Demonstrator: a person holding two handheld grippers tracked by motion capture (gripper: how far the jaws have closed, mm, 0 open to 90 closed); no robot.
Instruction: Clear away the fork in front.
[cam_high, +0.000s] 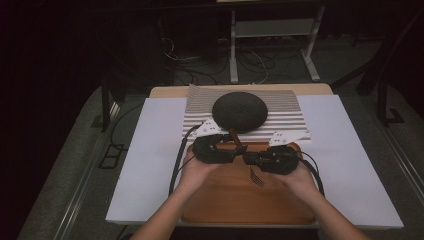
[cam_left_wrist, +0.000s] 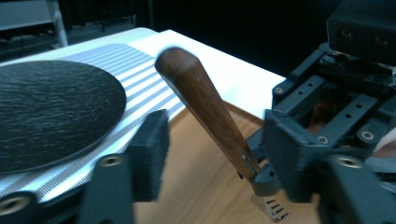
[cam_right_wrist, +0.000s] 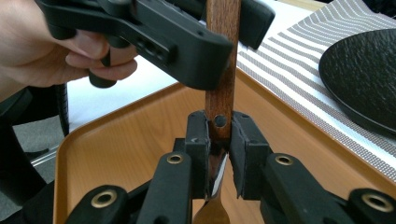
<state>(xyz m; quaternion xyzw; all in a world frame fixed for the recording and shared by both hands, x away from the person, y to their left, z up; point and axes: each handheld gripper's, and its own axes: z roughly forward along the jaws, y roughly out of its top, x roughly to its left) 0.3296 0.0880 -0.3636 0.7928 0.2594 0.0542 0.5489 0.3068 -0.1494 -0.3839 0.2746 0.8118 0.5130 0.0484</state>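
A fork with a brown wooden handle (cam_high: 238, 140) stands tilted above the wooden tray (cam_high: 235, 200), tines (cam_high: 257, 177) pointing down. My right gripper (cam_high: 248, 158) is shut on the handle's lower end (cam_right_wrist: 219, 122), close to the metal neck. My left gripper (cam_high: 234, 146) is open, its jaws on either side of the handle's upper part (cam_left_wrist: 201, 102) without pressing it. In the right gripper view the left gripper's body (cam_right_wrist: 154, 37) crosses just above my right gripper (cam_right_wrist: 219, 140). The tines (cam_left_wrist: 275, 210) show low in the left gripper view.
A dark round plate (cam_high: 239, 111) lies on a striped mat (cam_high: 290, 117) just beyond the tray. A white cover (cam_high: 150, 150) spreads over the table on both sides. Behind the table stand a desk frame (cam_high: 272, 30) and floor cables.
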